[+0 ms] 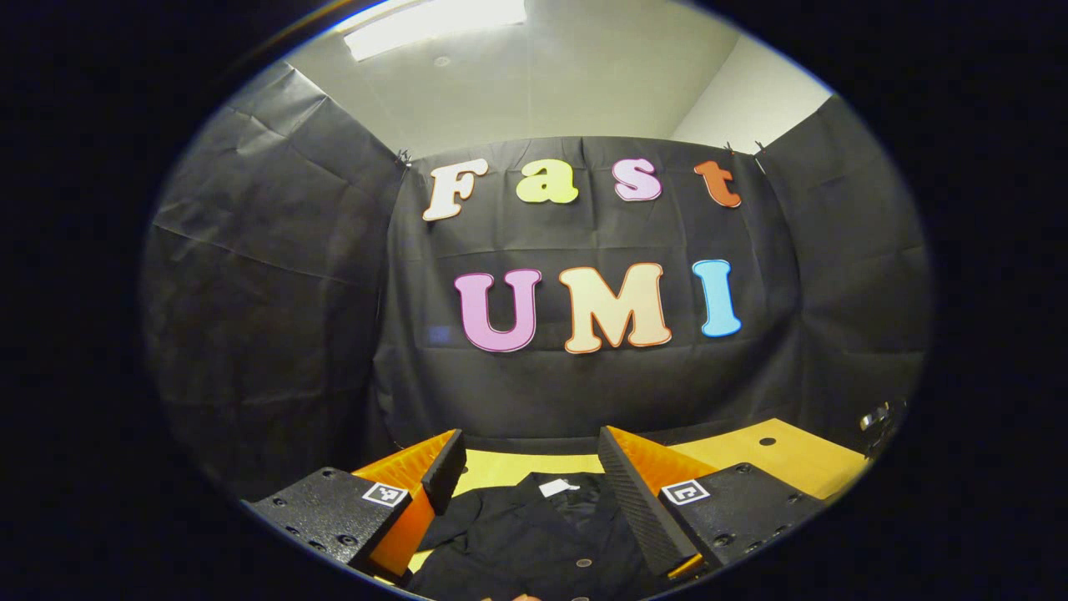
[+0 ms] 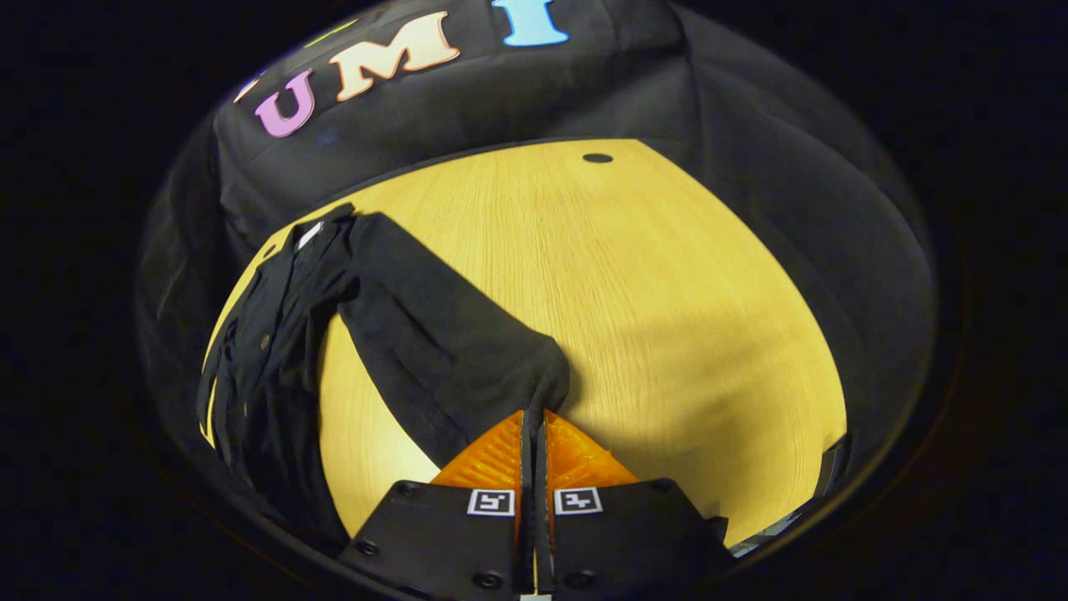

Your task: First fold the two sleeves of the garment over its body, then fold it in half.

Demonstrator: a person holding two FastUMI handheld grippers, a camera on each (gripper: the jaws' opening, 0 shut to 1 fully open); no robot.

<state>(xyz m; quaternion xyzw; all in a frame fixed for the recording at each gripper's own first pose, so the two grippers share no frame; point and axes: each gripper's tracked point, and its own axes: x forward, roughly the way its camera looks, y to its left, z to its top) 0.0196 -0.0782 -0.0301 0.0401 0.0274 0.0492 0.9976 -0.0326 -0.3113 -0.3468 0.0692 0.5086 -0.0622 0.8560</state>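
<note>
Garment sleeve between right tongs

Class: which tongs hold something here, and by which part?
The right tongs pinch the black garment's sleeve at its cuff end. The left tongs are open, holding nothing.

Yellow wood-grain table, rounded edge, small dark round hole near its far edge. Same table shows low in left gripper view, hole too. Black cloth wall creased, wraps the booth on three sides. Grey ceiling above, bright strip light on it.
</note>
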